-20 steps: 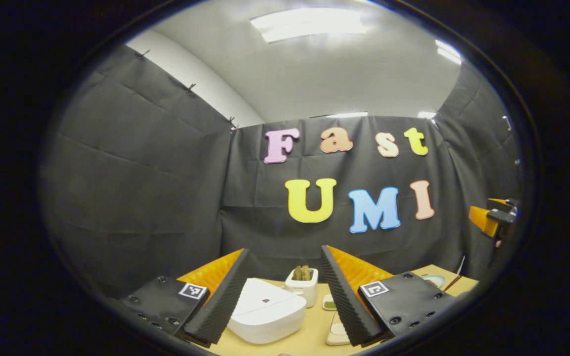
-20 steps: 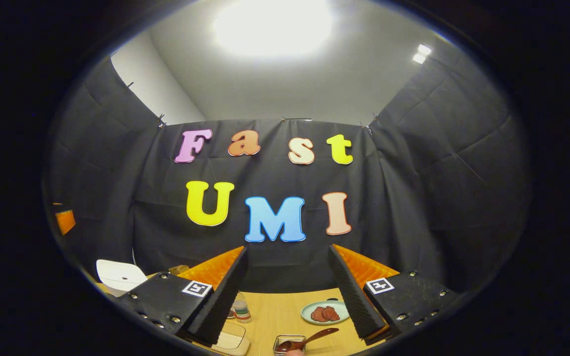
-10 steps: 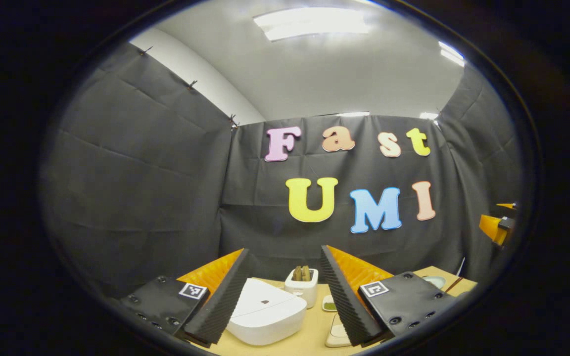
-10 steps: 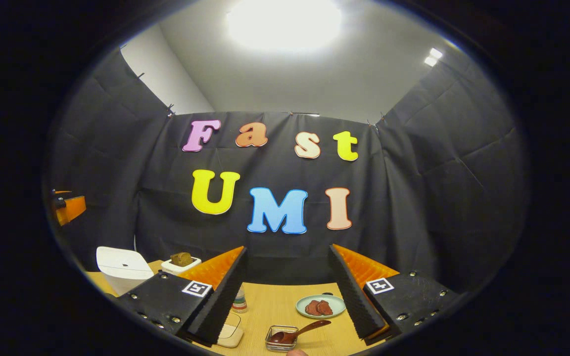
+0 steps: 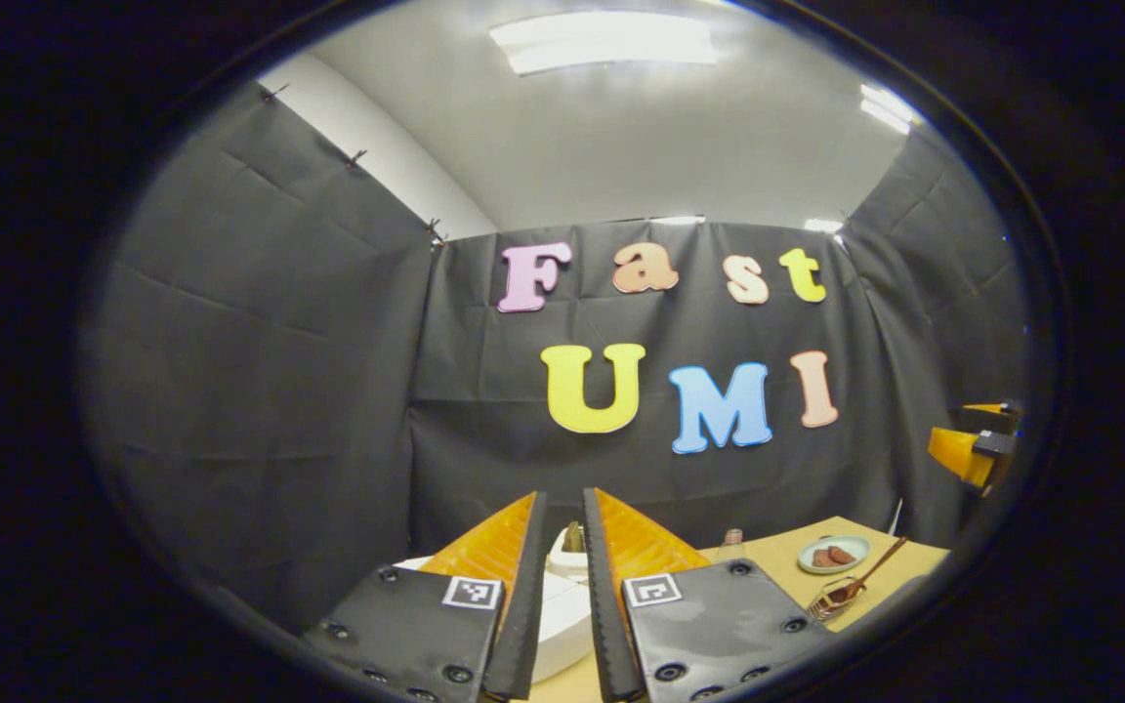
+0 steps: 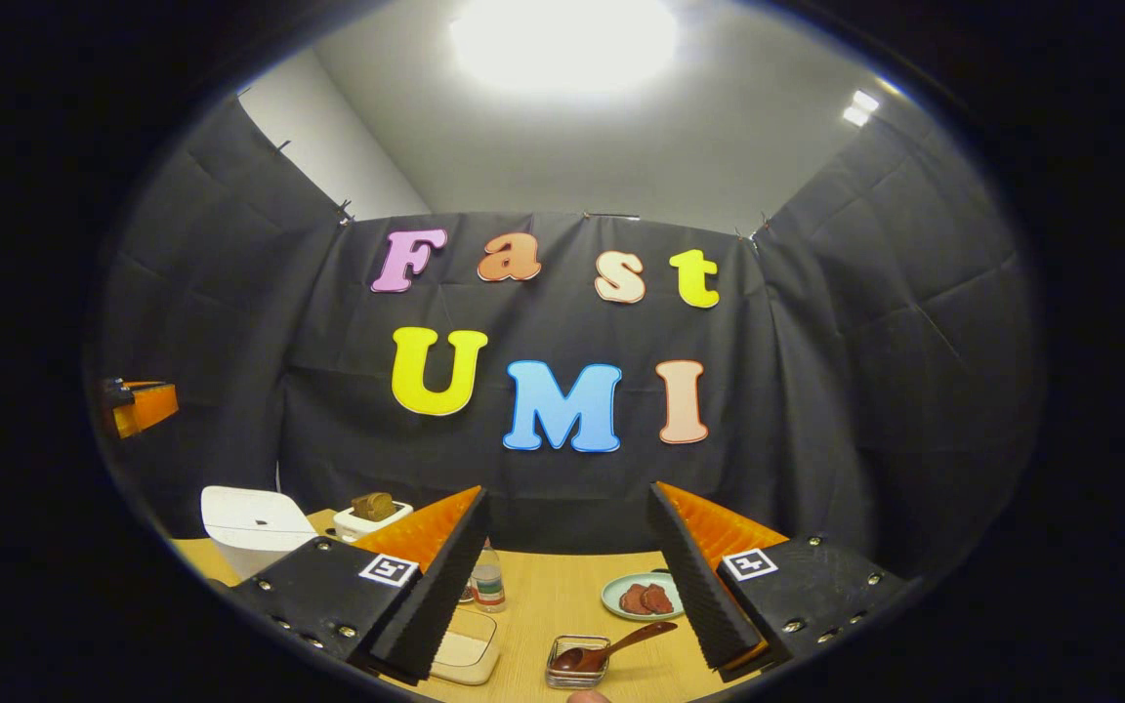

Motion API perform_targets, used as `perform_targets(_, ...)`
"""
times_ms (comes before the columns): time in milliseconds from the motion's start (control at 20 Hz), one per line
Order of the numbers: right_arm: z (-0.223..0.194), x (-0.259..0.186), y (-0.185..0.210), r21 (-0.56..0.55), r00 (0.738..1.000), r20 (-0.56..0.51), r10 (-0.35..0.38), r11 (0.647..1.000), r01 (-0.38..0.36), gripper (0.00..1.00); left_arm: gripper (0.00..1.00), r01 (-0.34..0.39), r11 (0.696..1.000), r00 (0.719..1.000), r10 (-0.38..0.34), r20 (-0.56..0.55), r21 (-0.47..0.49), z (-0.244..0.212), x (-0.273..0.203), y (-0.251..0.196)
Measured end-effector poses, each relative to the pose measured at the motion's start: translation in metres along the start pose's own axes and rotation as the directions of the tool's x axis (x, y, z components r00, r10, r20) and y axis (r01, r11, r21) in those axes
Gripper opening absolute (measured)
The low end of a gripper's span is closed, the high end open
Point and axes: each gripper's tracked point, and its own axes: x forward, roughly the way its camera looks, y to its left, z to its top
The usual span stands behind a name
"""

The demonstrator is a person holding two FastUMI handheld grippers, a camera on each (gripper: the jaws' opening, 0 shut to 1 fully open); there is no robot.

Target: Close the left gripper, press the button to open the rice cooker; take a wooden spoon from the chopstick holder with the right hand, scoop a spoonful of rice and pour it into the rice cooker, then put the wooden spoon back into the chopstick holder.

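My left gripper (image 5: 561,498) hovers above the table, closed to a narrow slit with nothing between its fingers. Behind them sits the white rice cooker (image 5: 562,615), lid down, and through the slit I see a white holder (image 5: 567,549). In the right gripper view the rice cooker (image 6: 255,522) stands at the far left beside that white holder (image 6: 372,513), which has brown pieces in it. My right gripper (image 6: 567,496) is open and empty above the table. A dark wooden spoon (image 6: 611,649) rests in a small clear container (image 6: 572,672) just ahead of it.
A shallow pale dish (image 6: 465,656) and a small bottle (image 6: 489,586) lie by my right gripper's left finger. A green plate (image 6: 641,598) holds reddish slices. The other gripper (image 6: 138,405) hangs at the far left. The wooden table (image 6: 543,605) ends at the black cloth wall.
The left gripper's fingers have come together from wide open to a narrow slit, and its view has swung left. The right gripper has tilted down slightly, bringing more of the table into sight.
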Motion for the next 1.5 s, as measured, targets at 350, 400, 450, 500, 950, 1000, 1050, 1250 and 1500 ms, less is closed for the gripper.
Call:
perform_targets(350, -0.008, -0.003, 0.018, -0.021, 1.0, -0.016, -0.002, 1.0, 0.002, 0.98, 0.08, 0.034, 0.999, 0.997, -0.037, -0.066, -0.041, -0.035, 0.028, 0.021)
perform_targets(400, -0.008, -0.003, 0.02, -0.019, 1.0, -0.021, -0.007, 1.0, 0.006, 0.98, 0.08, 0.034, 0.998, 0.996, -0.038, -0.081, -0.049, -0.042, 0.035, 0.026)
perform_targets(450, -0.01, -0.005, 0.02, -0.019, 1.0, -0.024, -0.016, 1.0, 0.016, 0.93, 0.09, 0.036, 0.998, 0.995, -0.041, -0.096, -0.055, -0.049, 0.041, 0.031)
perform_targets(500, -0.012, -0.006, 0.019, -0.021, 0.999, -0.028, -0.029, 0.999, 0.028, 0.97, 0.09, 0.04, 0.997, 0.993, -0.046, -0.11, -0.059, -0.056, 0.048, 0.035)
perform_targets(950, -0.023, -0.024, 0.009, -0.052, 0.984, -0.068, -0.162, 0.986, 0.158, 0.97, 0.1, 0.061, 0.994, 0.967, -0.082, -0.24, -0.093, -0.135, 0.102, 0.059)
perform_targets(1000, -0.024, -0.027, 0.006, -0.057, 0.981, -0.072, -0.179, 0.983, 0.175, 0.97, 0.1, 0.066, 0.993, 0.963, -0.088, -0.255, -0.094, -0.145, 0.107, 0.06)
perform_targets(1050, -0.025, -0.03, 0.003, -0.061, 0.978, -0.077, -0.196, 0.98, 0.192, 0.97, 0.1, 0.068, 0.993, 0.958, -0.092, -0.273, -0.096, -0.156, 0.11, 0.062)
perform_targets(1250, -0.032, -0.041, -0.005, -0.06, 0.961, -0.105, -0.256, 0.966, 0.251, 0.98, 0.09, 0.065, 0.991, 0.936, -0.1, -0.337, -0.115, -0.195, 0.124, 0.065)
perform_targets(1500, -0.035, -0.047, -0.01, -0.081, 0.95, -0.123, -0.286, 0.957, 0.278, 0.98, 0.1, 0.059, 0.993, 0.91, -0.097, -0.402, -0.107, -0.238, 0.133, 0.069)
